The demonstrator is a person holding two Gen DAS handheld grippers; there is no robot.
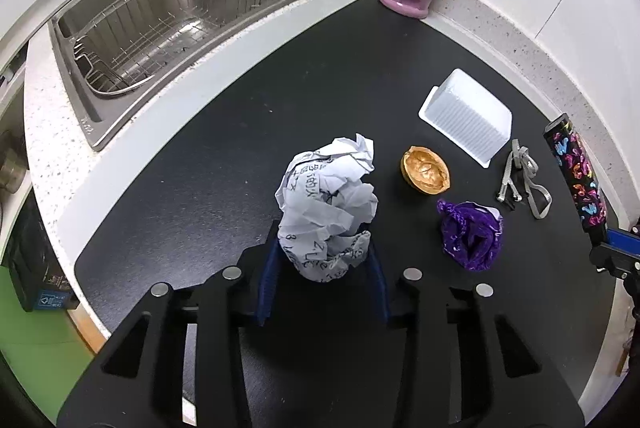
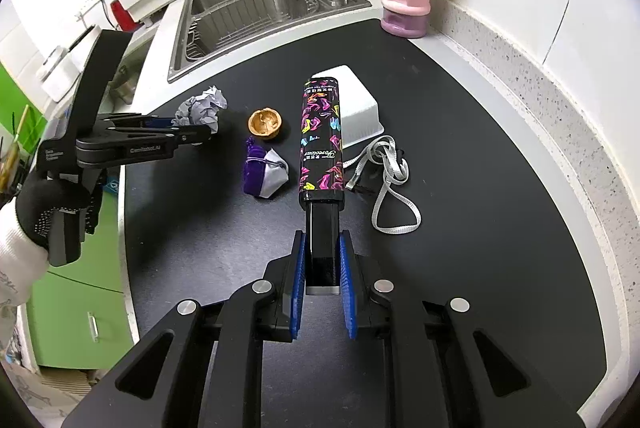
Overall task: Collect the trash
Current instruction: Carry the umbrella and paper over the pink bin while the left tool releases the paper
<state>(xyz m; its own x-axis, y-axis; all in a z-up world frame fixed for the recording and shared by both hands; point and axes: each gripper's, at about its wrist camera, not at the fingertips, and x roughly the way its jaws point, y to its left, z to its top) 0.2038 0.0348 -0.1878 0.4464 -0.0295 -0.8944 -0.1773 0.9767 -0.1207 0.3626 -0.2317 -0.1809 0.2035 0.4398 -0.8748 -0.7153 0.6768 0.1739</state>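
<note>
While left claw [image 1: 324, 248] grips paper wad [image 1: 328, 204], walnut shell [image 1: 425, 170] sits beside.

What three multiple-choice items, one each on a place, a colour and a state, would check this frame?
1. Where is the nutshell half?
A. in the sink
B. on the black mat, between the crumpled paper and the white tray
C. on the tray

2. What colour is the wrapper near the nutshell?
A. purple
B. red
C. green

3. What do the left tongs grip?
A. nothing
B. the lanyard
C. the crumpled paper

Answers: 1 B, it sits on the mat between them; 2 A, the foil shows purple; 3 C, both pads press the paper.
</note>
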